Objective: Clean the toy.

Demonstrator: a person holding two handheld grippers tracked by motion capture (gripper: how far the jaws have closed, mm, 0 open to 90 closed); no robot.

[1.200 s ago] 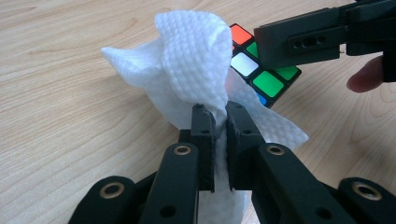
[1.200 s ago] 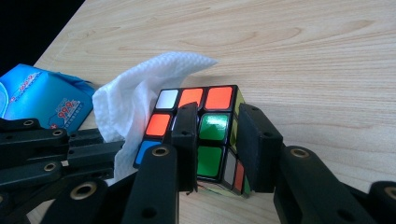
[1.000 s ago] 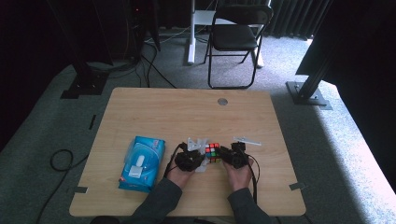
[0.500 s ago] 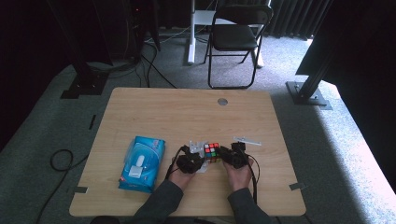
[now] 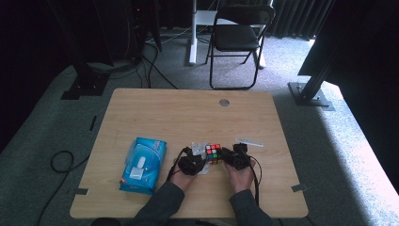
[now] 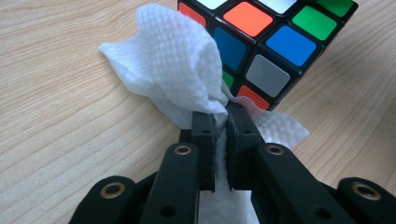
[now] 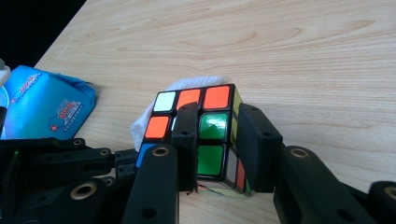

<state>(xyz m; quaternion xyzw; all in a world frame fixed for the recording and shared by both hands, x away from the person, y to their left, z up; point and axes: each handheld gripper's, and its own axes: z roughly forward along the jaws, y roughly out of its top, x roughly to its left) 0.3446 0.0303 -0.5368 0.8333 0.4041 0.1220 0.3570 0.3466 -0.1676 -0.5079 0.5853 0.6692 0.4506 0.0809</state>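
Wooden table (image 5: 155,113), near its front edge: your right gripper (image 7: 219,140) clamps the cube (image 7: 205,135); your left gripper (image 6: 219,122), closed on the wipe (image 6: 177,70), sits just left of it.

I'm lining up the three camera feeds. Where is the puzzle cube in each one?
High view: the puzzle cube sits just below table centre, between the two grippers.
Left gripper view: top right, behind the white wipe pinched in the left gripper.
Right gripper view: centre, clamped in the right gripper.
Shared landmark: the white wipe beside the cube.
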